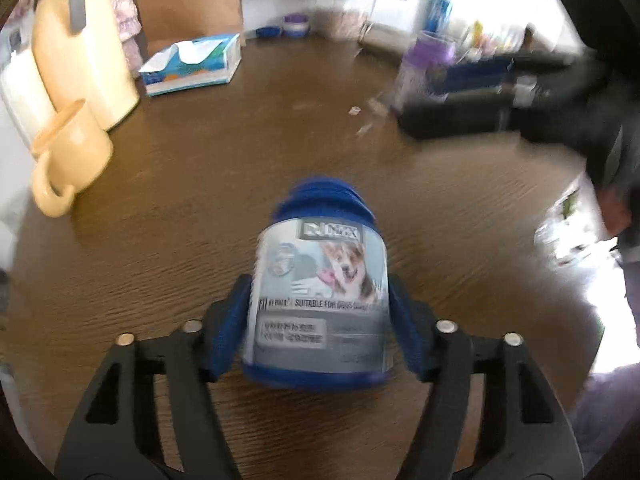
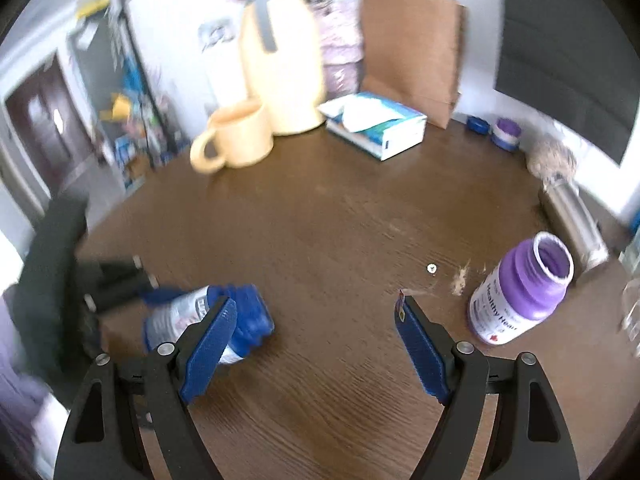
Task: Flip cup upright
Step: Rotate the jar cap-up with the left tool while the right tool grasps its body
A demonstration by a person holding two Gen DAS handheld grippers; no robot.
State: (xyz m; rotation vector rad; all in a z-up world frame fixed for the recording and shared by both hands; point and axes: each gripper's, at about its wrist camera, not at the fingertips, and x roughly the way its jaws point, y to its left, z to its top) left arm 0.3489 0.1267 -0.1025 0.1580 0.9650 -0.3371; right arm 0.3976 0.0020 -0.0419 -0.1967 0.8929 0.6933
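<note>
Blue plastic and a glossy dog label are filling the left wrist view: the cup, really a blue-capped jar, is lying on its side on the brown worktop, cap end pointing to 12 o'clock, base towards the camera. The risk, as I judge it: that round, slick wall could be rolling or squirting out as the pads are squeezing, and a grip this near the base could be letting the heavier cap end swing during the flip. The left claw is bracketing the jar at 9 and 3 o'clock, pads on or just beside the label; blur is hiding whether it is pressing. Over at 2 o'clock, the purple bottle is standing open-mouthed, a possible knock-over. The right claw is gaping wide, holding nothing.
</note>
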